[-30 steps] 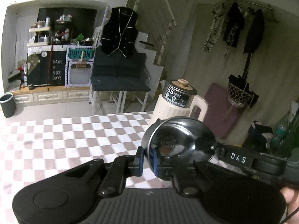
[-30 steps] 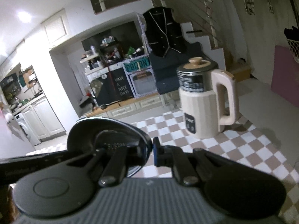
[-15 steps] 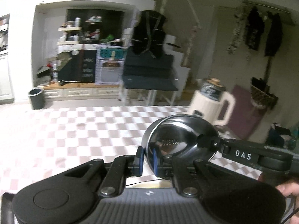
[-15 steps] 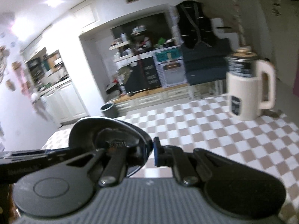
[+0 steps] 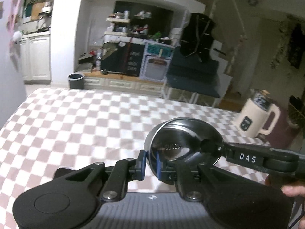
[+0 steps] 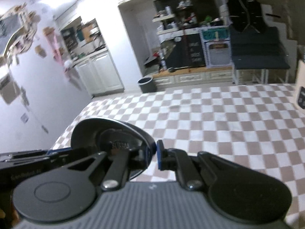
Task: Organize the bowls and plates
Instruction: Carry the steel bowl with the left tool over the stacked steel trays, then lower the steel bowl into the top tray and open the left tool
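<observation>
A shiny steel bowl (image 5: 183,143) hangs above the checked tablecloth, held between both grippers. My left gripper (image 5: 150,165) is shut on its left rim, blue pads on either side of the wall. The right gripper's black finger, labelled DAS, reaches in from the right and grips the opposite rim. In the right wrist view the same steel bowl (image 6: 108,139) fills the lower left, with my right gripper (image 6: 152,155) shut on its right rim. The left gripper's black body enters at the left edge there. The bowl looks empty.
A cream electric kettle (image 5: 257,117) stands at the table's right end, cut off in the right wrist view as kettle (image 6: 301,87). The pink-and-white checked table (image 5: 85,124) stretches left. Beyond it are a dark bin (image 5: 76,80), low drawers and cluttered shelves. A fingertip (image 5: 291,190) shows at right.
Both grippers have carried the bowl leftward along the table. The kettle has slid from beside the bowl to the far right, and the table's left end and white wall have come into view.
</observation>
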The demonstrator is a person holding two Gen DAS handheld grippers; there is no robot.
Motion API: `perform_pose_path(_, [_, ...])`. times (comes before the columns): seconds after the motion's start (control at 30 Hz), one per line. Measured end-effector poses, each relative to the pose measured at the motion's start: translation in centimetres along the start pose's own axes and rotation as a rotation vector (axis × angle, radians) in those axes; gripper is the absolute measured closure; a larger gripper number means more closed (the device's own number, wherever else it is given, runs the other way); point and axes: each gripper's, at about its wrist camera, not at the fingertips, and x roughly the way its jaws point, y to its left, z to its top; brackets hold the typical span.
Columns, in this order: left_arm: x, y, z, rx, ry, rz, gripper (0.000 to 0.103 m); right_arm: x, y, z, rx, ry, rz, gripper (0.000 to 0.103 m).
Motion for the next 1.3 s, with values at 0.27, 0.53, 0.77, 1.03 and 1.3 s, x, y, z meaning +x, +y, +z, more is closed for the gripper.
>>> perform_pose_path(0.27, [-1.2,4.6,-1.1,-0.091,0.027,0.065,0.091,2.6,4.0,0.0,-0.042,0.033,0.047,0.092])
perform_pose_path(0.53, [-0.3,7.7,-2.8,-0.123,0.123,0.097,0.091,6.2,7.2,-1.5,-0.111,0.098,0.058,0.092])
perform_pose_path(0.77, [0.5,9.6,-4.4,-0.108,0.193,0.136,0.083,8.9,8.8,-2.6,-0.072,0.175,0.099,0.091])
perform_pose_path(1.03, [0.8,11.4,-5.4,-0.126,0.231,0.15,0.083,11.0,10.0,-3.2,-0.068,0.241,0.11,0.091])
perform_pose_path(1.3, [1.7,11.5,-5.5,-0.096,0.258,0.153,0.082,12.4,10.4,-3.8,-0.082,0.276,0.07,0.092])
